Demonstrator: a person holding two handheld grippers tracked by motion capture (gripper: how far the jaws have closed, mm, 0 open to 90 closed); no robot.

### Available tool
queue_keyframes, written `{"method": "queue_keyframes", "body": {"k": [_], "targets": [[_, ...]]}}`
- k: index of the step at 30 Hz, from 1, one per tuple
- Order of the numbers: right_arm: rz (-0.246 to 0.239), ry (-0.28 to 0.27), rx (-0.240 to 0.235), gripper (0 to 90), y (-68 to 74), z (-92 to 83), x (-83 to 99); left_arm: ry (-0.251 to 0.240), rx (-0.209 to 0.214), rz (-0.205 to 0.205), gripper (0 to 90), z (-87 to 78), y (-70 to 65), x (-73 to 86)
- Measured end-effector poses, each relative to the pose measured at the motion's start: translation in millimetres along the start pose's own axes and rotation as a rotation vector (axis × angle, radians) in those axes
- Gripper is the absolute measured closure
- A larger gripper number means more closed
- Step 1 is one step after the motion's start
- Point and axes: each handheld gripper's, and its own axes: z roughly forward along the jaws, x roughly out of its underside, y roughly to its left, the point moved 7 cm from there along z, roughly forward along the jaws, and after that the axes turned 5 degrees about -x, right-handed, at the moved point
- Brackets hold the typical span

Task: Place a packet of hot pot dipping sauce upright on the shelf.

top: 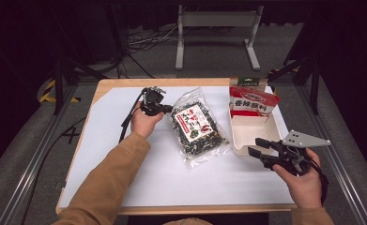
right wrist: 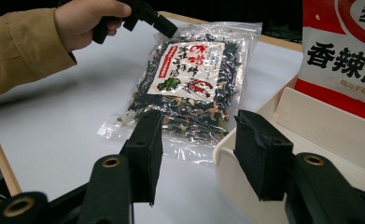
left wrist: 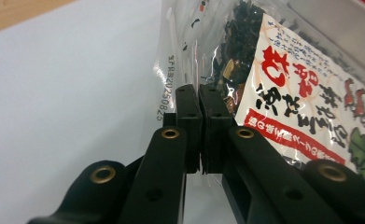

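Note:
A clear bag of dark dried food (top: 197, 126) with a white and red label lies flat in the middle of the white table top. My left gripper (top: 168, 109) is at the bag's far left corner. In the left gripper view its jaws (left wrist: 200, 93) are pressed together on the clear edge of the bag (left wrist: 301, 93). My right gripper (top: 256, 146) hovers at the front right, jaws apart. In the right gripper view nothing lies between its pads (right wrist: 199, 123); the bag (right wrist: 189, 84) lies beyond them, with the left gripper (right wrist: 164, 25) at its far corner.
A white open box (top: 240, 136) stands right of the bag, its near corner (right wrist: 227, 158) just ahead of the right gripper. A red and white pouch (top: 252, 103) stands upright in its far end. The wooden table edge (top: 172, 209) runs along the front.

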Motion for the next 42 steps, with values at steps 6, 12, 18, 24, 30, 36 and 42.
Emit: {"method": "queue_keyframes", "body": {"k": [6,12,18,24,30,36,42], "targets": [[-0.011,-0.005,-0.003,51.7,0.7,0.3,-3.1,-0.072,0.007,0.039,88.3,-24.4,-9.0,-9.5],[-0.029,-0.007,-0.012,50.4,0.7,3.2,-7.2,-0.174,-0.007,0.103,88.3,-57.5,-24.2,-20.0],[-0.044,-0.013,-0.028,49.9,2.7,9.3,-13.3,-0.252,-0.013,0.161,88.2,-88.4,-40.4,-24.4],[-0.061,-0.017,-0.053,49.7,6.5,16.2,-19.8,-0.308,-0.019,0.205,88.2,-112.9,-53.4,-24.2],[-0.067,-0.023,-0.069,49.1,9.8,20.8,-24.9,-0.363,0.001,0.229,88.2,-136.6,-62.2,-21.0],[-0.058,-0.026,-0.102,46.3,15.3,27.5,-30.8,-0.403,0.029,0.275,88.2,-158.2,-68.9,-16.8],[-0.025,-0.042,-0.12,43.6,19.0,34.4,-40.2,-0.43,0.051,0.337,88.3,-169.5,-75.5,-11.5]]}}
